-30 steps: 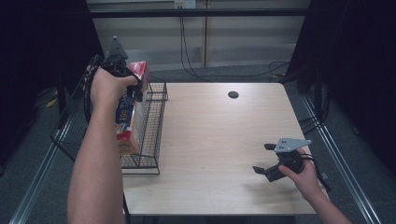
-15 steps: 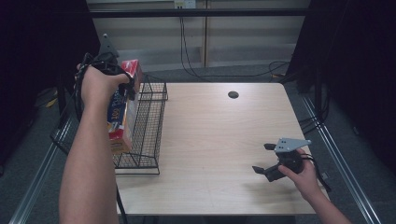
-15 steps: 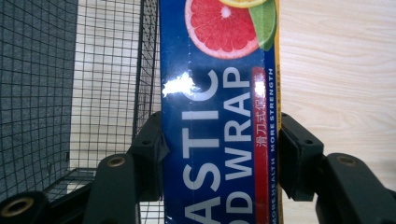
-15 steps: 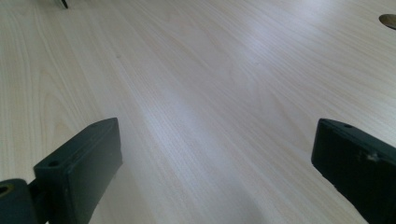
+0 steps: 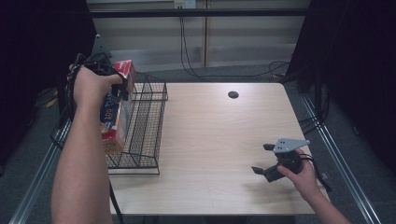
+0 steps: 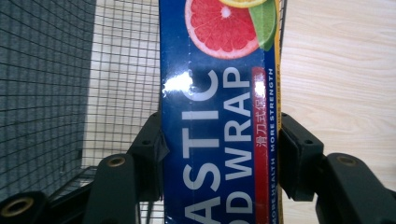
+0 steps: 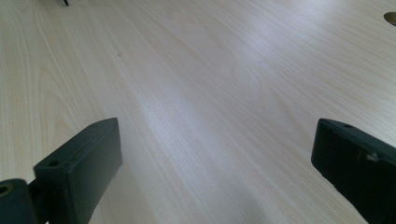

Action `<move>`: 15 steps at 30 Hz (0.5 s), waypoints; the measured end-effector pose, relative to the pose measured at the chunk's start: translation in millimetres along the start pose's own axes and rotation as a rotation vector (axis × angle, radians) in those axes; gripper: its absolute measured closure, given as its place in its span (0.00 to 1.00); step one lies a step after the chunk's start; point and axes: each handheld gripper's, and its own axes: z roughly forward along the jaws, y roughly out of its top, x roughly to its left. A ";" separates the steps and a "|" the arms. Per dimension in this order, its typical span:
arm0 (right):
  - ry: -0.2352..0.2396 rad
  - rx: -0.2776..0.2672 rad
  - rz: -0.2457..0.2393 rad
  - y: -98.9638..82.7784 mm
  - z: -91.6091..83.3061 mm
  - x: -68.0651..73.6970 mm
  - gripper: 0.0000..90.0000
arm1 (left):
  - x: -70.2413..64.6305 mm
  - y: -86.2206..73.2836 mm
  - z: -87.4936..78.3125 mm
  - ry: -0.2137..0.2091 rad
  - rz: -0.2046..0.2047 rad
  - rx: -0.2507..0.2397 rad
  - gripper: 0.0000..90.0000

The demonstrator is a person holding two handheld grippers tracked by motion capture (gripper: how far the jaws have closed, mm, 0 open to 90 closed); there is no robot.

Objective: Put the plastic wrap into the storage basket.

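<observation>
One plastic wrap box (image 5: 115, 112), one wire basket (image 5: 142, 123), one table (image 5: 219, 140), two grippers: left (image 5: 122, 86), right (image 5: 263, 158).

A long blue plastic wrap box (image 5: 115, 114) with citrus pictures hangs upright, lifted at the wire basket's (image 5: 144, 126) left side.

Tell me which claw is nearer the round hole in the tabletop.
Right. The right claw hovers over the table's near right part, below the hole; the left claw grips the plastic wrap box at the wire basket.

The plastic wrap box (image 6: 219, 112) runs off the left gripper view's top and bottom edges; in the high view, the left hand (image 5: 91, 84) hides its upper part.
</observation>
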 end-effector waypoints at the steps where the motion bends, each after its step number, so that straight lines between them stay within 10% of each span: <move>1: 0.002 0.001 -0.001 0.1 -0.6 -0.5 0.02 | 3.2 0.0 -0.8 -0.004 -0.003 -0.008 0.49; 15: -0.013 0.005 0.005 -0.9 -0.5 -0.6 0.02 | 18.1 0.0 -3.7 0.005 -0.004 -0.003 0.49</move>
